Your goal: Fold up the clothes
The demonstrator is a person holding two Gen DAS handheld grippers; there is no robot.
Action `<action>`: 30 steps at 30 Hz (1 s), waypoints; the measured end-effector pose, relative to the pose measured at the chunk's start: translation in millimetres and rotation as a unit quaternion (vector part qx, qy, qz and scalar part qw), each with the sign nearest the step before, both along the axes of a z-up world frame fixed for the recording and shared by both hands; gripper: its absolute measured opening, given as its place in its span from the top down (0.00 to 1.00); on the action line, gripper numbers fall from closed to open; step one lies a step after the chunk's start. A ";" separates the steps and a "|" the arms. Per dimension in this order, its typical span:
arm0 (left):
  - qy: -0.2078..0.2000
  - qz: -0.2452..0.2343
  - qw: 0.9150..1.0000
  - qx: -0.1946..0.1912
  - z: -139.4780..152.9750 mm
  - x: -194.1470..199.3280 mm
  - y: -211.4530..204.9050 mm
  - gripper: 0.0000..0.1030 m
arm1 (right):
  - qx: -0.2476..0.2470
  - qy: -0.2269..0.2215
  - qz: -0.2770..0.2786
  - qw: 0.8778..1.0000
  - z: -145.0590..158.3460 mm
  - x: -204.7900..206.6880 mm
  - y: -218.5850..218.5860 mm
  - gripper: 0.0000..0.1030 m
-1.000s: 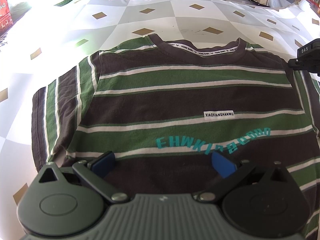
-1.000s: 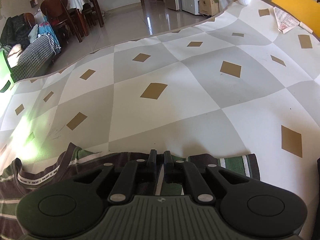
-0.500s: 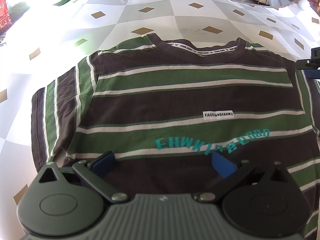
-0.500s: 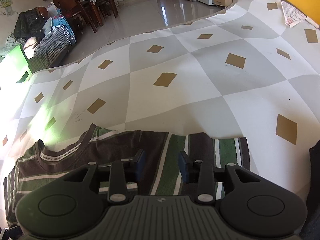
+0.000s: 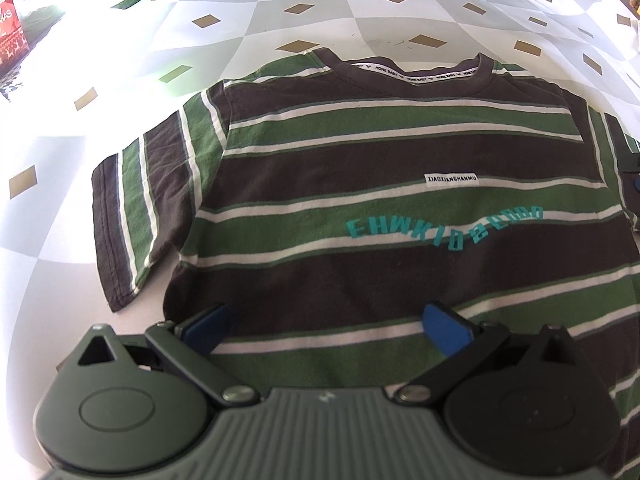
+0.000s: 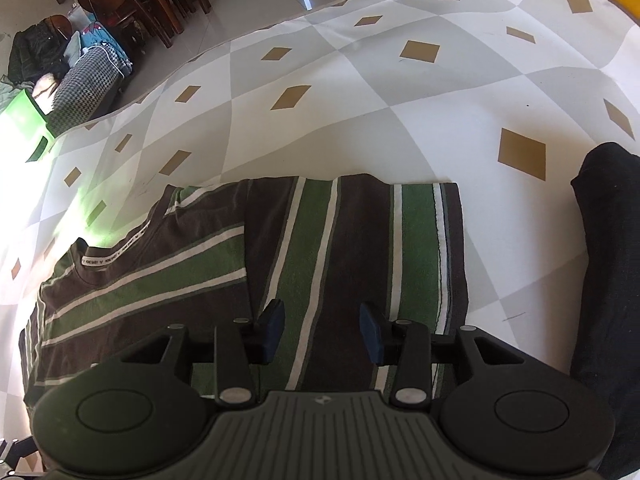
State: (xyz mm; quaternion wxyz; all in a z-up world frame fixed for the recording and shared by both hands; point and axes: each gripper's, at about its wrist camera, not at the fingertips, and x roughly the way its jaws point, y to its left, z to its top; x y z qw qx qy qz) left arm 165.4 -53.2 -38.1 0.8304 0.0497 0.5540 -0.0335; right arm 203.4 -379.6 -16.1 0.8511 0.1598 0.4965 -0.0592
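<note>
Nearest in the left wrist view, the left gripper [image 5: 326, 322] is seen with its blue pads [image 5: 444, 326] spread wide apart above the lower part of a striped T-shirt [image 5: 400, 200]; nothing is clamped between them. The T-shirt, banded in dark brown, green and white, is laid flat and front up on a checked cloth [image 5: 320, 12] of grey and white diamonds with tan lozenges. A white label [image 5: 451, 178] and teal lettering [image 5: 446, 228] are shown on its chest. One short sleeve [image 5: 136, 208] is spread out toward the left side of the cloth, and the collar [image 5: 408, 70] is turned toward the far edge.

In the right wrist view, the right gripper [image 6: 322, 326] is held over the other sleeve [image 6: 360, 248], which is spread flat on the cloth. Its jaws are opening, and no fabric is pinched between the pads [image 6: 370, 330]. A dark sleeve of the person [image 6: 608, 280] is seen at the right edge. Beyond the cloth's far edge, dark wooden chairs [image 6: 132, 4] on a tiled floor can be made out.
</note>
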 end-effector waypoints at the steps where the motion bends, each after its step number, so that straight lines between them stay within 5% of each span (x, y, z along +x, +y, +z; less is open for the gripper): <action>1: 0.003 -0.001 1.000 -0.004 0.4 -4.1 2.3 0.00 | -0.013 0.002 0.000 1.000 0.7 -2.0 3.1 0.62; 7: -0.004 -0.020 1.000 -0.022 10.4 -36.2 15.3 0.00 | -0.133 0.008 0.025 0.991 4.1 -9.4 21.1 0.61; 13: -0.013 -0.010 0.998 -0.053 9.0 -66.3 29.3 0.00 | -0.004 -0.028 0.043 0.999 22.9 -25.4 28.5 0.60; 18: -0.030 -0.023 0.998 -0.059 9.3 -83.0 25.2 0.00 | 0.048 -0.034 0.087 0.995 27.1 -35.4 57.1 0.59; 25: -0.046 -0.043 0.996 -0.069 7.5 -89.5 17.5 0.00 | 0.077 -0.014 0.109 0.991 13.6 -46.7 77.0 0.58; 30: -0.046 -0.057 0.995 -0.063 3.8 -94.4 18.2 0.00 | 0.045 0.009 0.088 0.995 -1.9 -51.2 69.8 0.58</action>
